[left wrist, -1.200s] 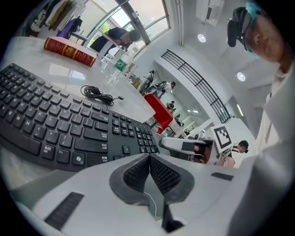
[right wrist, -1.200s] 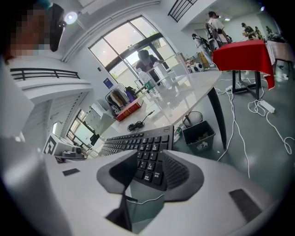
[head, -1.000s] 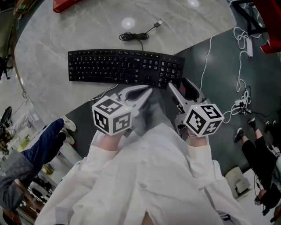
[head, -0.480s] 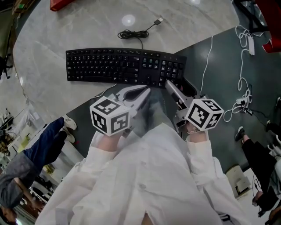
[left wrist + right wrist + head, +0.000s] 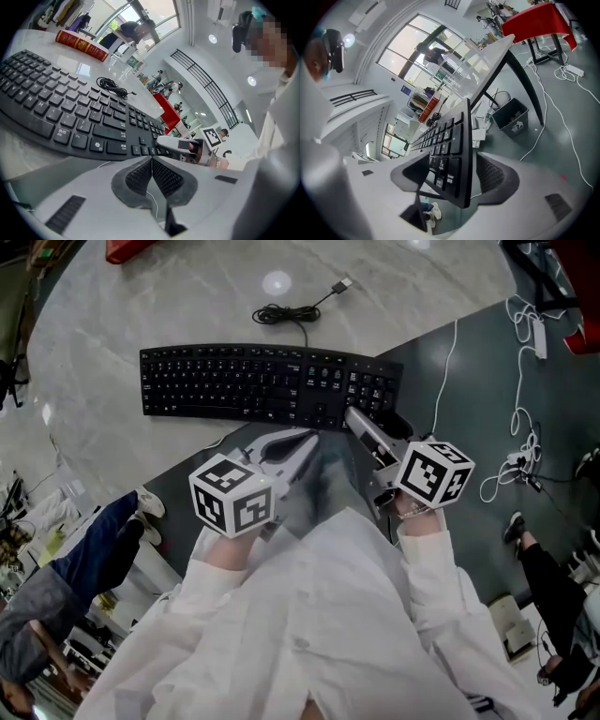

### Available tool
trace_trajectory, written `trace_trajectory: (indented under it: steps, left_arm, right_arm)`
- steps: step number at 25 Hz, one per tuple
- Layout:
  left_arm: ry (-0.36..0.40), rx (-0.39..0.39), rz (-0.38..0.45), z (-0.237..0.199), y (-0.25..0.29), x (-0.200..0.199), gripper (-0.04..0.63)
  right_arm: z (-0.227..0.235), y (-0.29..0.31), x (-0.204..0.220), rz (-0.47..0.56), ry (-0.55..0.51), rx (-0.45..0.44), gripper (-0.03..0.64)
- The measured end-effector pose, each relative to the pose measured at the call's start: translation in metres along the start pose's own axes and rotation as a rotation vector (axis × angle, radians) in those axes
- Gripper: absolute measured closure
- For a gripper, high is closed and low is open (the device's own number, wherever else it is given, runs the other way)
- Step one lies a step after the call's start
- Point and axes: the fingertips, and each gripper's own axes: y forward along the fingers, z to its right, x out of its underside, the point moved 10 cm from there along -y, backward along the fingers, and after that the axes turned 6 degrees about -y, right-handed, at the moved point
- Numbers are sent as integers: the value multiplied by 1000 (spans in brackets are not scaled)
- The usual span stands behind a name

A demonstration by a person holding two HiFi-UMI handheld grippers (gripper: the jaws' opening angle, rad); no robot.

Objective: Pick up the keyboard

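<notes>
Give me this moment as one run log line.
left gripper: shut, empty | right gripper: jaws just been opening, keyboard end between them, not clamped | keyboard: flat on table

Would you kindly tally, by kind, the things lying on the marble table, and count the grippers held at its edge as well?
Keyboard: 1
Cable: 1
Book: 1
Grippers: 2, the left gripper and the right gripper
Total: 5
</notes>
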Motion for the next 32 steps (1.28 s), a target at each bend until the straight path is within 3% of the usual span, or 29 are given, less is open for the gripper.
trace_trajectory:
  steps: [12,16,26,32]
  left_arm:
    - [-21,0,10,-7,-2,4,581]
    - [-37,8,19,-10,-3,4,580]
    - [-107,63,41,-11,-3,3,580]
    - [-95,69,39,-11,-4,7,580]
  right_arm:
    - [1,12,-3,3,41,-118,331]
    - [-1,14,-4,4,45,-158,398]
    - [-2,12,-4,-3,76,-121,401]
    - [-1,12,-5,-30,109,-92,402]
